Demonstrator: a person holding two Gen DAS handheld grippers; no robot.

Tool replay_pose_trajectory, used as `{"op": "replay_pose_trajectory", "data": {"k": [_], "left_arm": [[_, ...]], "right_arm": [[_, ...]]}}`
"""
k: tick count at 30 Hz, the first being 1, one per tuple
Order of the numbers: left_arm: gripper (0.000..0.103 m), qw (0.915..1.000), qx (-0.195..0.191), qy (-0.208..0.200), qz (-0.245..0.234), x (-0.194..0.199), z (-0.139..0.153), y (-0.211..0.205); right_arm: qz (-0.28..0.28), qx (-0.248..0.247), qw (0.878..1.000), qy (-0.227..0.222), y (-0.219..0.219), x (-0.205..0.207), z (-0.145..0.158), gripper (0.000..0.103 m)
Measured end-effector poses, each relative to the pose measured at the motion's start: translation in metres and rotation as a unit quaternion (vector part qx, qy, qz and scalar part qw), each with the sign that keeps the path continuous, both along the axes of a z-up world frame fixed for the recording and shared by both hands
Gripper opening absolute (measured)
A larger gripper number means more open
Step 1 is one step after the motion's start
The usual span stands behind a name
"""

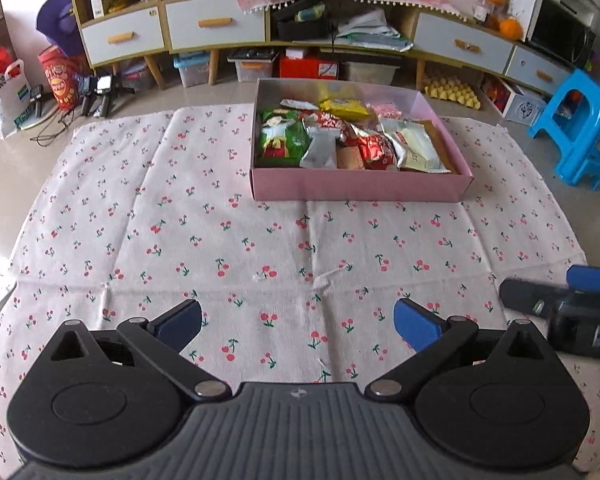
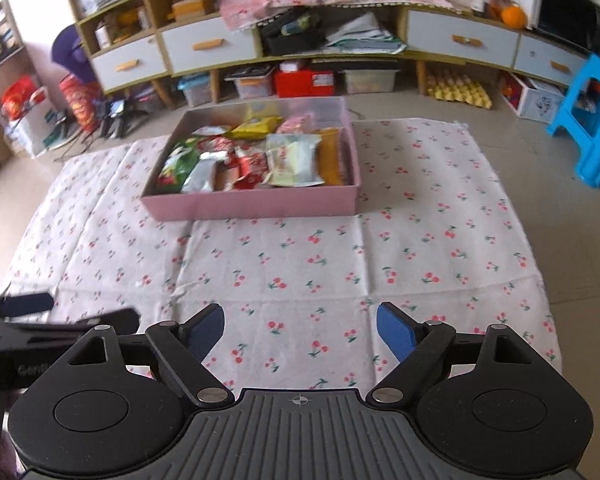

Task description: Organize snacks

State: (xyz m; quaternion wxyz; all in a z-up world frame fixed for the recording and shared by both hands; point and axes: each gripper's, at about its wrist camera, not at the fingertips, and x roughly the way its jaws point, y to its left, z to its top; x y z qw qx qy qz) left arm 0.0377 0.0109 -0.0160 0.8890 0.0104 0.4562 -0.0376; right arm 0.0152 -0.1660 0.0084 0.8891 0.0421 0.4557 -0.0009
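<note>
**Snacks boxed, both grippers empty over the cloth**

While every packet in sight lies inside the shallow pink cardboard box (image 1: 360,190), which sits at the far side of the white cherry-print cloth (image 1: 180,220), the near stretch of cloth shows no loose snack at all. By that layout the sorting looks close to finished, or only tidying within the box remains.

The packets should handle as light, soft things: a green printed foil bag (image 1: 280,136), a plain silver foil pouch (image 1: 320,148), a red-and-white wrapped sweet bag (image 1: 374,148), a pale cream wrapper (image 1: 414,148) and a yellow bag (image 1: 344,106) further back. Foil film is slippery and crinkles under pressure, and the contents may crush, so the best hold is probably on a sealed end seam or across the flat of a packet with a gentle pinch. They overlap, so lifting one could drag its neighbour.

At the left gripper (image 1: 298,322), the jaws stand spread wide with nothing between the blue pads, hovering above bare cloth, well short of the box. At the right gripper (image 2: 300,328), the jaws are likewise parted and empty, touching nothing. Each gripper appears at the edge of the other's view, side by side.
</note>
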Motion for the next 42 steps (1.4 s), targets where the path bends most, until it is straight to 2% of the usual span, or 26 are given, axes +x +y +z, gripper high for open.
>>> {"op": "replay_pose_trajectory", "data": {"k": [6,15,42], "left_arm": [[0.102,1.0,0.009,0.002,0.002,0.003,-0.0024,-0.0007],[0.102,0.9999,0.015,0.004,-0.003,-0.0008,-0.0039,-0.0037],[0.102,0.9997,0.024,0.004,-0.003,-0.0031,-0.0051,-0.0051]], "right_arm": [[0.024,-0.026,0.999,0.008,0.0127,0.0012,-0.0059,0.086],[0.013,-0.008,1.0,0.006,0.0076,-0.0018,-0.0036,0.086],[0.011,-0.01,1.0,0.008,0.0075,-0.0017,-0.0043,0.086]]}}
